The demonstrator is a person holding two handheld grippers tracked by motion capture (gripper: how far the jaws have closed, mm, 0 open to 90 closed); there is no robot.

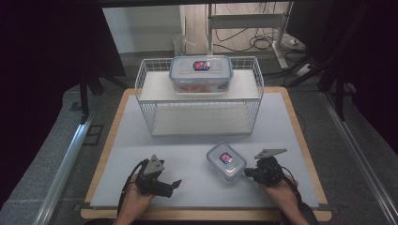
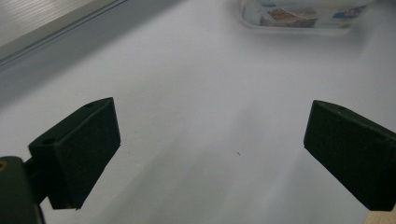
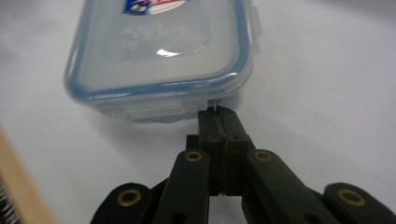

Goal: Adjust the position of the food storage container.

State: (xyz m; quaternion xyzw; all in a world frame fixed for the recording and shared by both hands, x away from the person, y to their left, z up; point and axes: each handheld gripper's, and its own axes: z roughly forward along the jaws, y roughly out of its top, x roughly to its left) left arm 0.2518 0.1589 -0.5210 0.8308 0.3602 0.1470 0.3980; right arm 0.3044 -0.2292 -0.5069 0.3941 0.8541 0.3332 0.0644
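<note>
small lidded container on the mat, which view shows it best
The right gripper view: the small lidded container is close up, with its blue-rimmed lid, side latch and the shut right tongs at its edge. The high view shows it whole but tiny. The left gripper view catches just its blurred lower part.

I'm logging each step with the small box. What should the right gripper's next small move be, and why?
Probably lift its tips slightly: the right gripper, jaws shut, touches the small container just under the lid's edge beside a latch tab, which looks closed. The left gripper waits open.
</note>
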